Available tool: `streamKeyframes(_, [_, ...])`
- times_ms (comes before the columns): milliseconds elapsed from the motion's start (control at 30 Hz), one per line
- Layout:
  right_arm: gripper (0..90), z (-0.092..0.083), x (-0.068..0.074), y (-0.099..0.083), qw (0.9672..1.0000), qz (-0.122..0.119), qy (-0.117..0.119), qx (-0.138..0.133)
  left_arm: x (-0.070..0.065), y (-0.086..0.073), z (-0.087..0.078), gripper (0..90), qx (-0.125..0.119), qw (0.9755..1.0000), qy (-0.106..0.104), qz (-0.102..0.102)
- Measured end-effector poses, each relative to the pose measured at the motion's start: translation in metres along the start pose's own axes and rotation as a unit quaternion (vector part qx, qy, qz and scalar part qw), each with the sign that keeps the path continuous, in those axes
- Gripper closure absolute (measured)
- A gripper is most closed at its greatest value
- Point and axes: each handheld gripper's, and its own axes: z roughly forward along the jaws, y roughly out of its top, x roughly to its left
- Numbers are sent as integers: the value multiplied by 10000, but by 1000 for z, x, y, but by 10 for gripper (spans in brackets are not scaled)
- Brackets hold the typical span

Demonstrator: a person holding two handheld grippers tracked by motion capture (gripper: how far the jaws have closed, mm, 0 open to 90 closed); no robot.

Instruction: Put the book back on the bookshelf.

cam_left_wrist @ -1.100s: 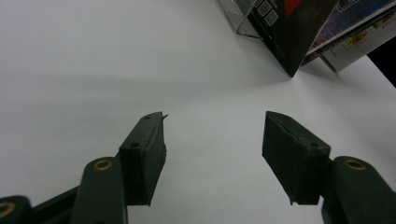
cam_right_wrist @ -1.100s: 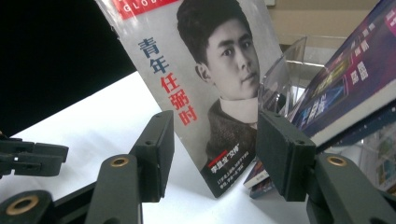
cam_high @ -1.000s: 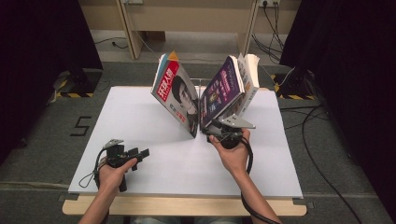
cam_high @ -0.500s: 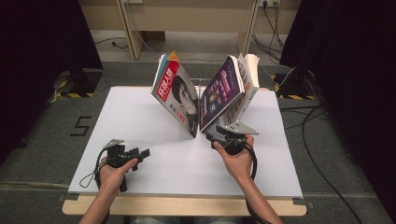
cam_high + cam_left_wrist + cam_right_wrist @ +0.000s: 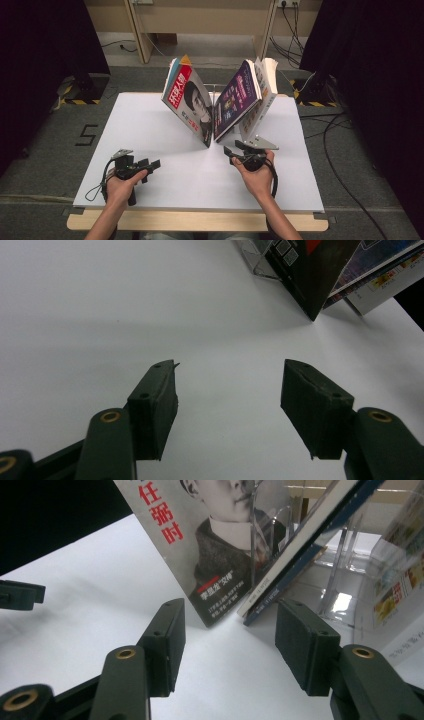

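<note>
Two magazines lean against each other in a V on a clear stand (image 5: 340, 580) at the back middle of the white table (image 5: 150, 120). One has red lettering and a portrait (image 5: 192, 102), the other a purple cover (image 5: 235, 100). My right gripper (image 5: 231, 151) hovers just in front of their bottom corners, open and holding nothing. In the right gripper view its jaws (image 5: 230, 630) point at the portrait magazine (image 5: 210, 545) and the purple one's lower edge (image 5: 300, 545). My left gripper (image 5: 150, 164) rests low at the front left, open and holding nothing (image 5: 227, 385).
A third magazine with pale pages (image 5: 262, 95) stands behind the purple one. The portrait magazine's dark corner (image 5: 310, 270) lies ahead and to the right of the left jaws. White tabletop spreads left of the stand. The table's wooden front edge (image 5: 200, 220) runs below both hands.
The right hand has drawn back a little from under the purple magazine toward the table's front and sunk lower. The left hand and the magazines have stayed put.
</note>
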Motion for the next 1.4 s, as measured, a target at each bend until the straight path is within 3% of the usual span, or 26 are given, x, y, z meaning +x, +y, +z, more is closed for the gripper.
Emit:
streamKeyframes(867, [459,-1,-12,-31,9996,72,-191,186,6,-2,-3,384,-35,9999,98,36])
streamKeyframes(1400, [441,-8,-11,-29,9997,78,-218,64,4,-8,-3,356,-174,9996,163,175])
